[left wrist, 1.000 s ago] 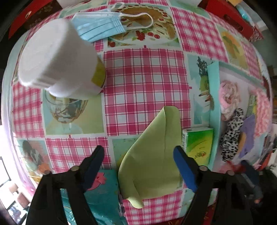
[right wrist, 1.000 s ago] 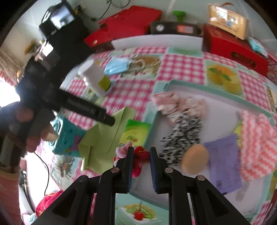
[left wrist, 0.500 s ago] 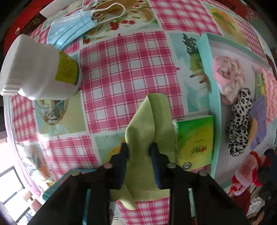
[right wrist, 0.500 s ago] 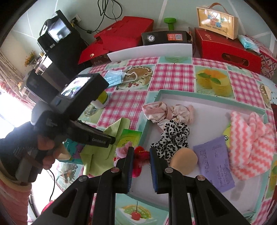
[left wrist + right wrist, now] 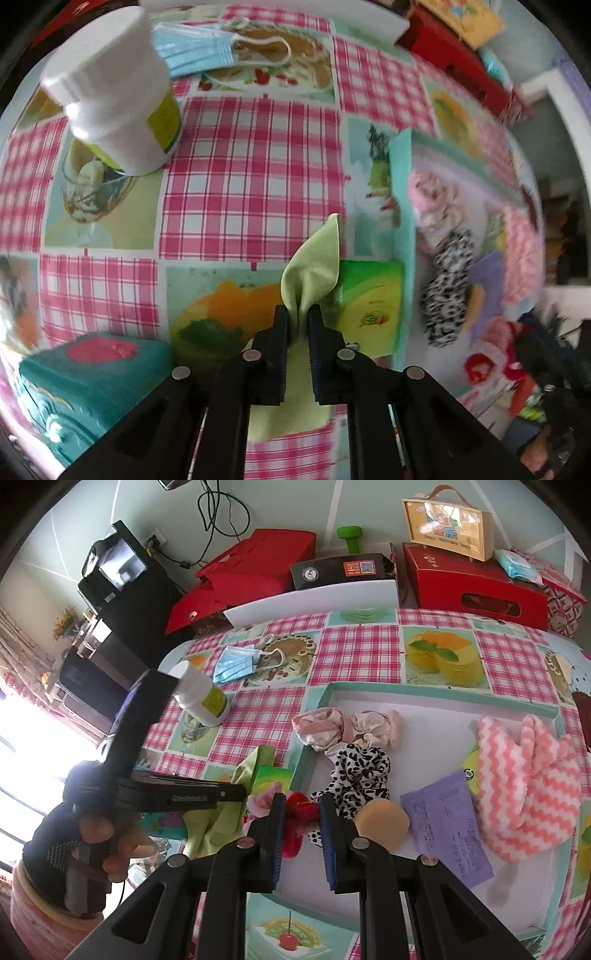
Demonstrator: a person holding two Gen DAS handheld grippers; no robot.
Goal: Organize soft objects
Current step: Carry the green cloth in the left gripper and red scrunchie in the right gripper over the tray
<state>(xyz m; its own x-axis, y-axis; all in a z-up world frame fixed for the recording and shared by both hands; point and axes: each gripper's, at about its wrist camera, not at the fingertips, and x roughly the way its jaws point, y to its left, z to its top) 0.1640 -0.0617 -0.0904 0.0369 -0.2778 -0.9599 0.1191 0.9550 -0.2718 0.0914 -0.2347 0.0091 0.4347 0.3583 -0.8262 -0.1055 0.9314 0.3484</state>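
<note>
My left gripper (image 5: 298, 318) is shut on a light green cloth (image 5: 314, 266) and holds it lifted above the checked tablecloth, left of the tray. The cloth also shows in the right wrist view (image 5: 218, 819), under the left gripper (image 5: 242, 792). My right gripper (image 5: 302, 805) is shut on a red and pink plush flower (image 5: 297, 812) above the near left corner of the white tray (image 5: 436, 734). The tray holds pink scrunchies (image 5: 347, 727), a leopard-print scrunchie (image 5: 360, 768), a beige sponge (image 5: 384, 821), a purple paper (image 5: 447, 819) and a pink zigzag cloth (image 5: 528, 775).
A white bottle (image 5: 118, 107) and a blue face mask (image 5: 195, 48) sit at the far left of the table. A green box (image 5: 369, 299) lies against the tray's left wall. A teal box (image 5: 85, 384) is near left. Red boxes (image 5: 469, 583) stand behind the table.
My left gripper closed on the green cloth and lifted it off the table. My right gripper stayed shut on the plush flower and rose a little.
</note>
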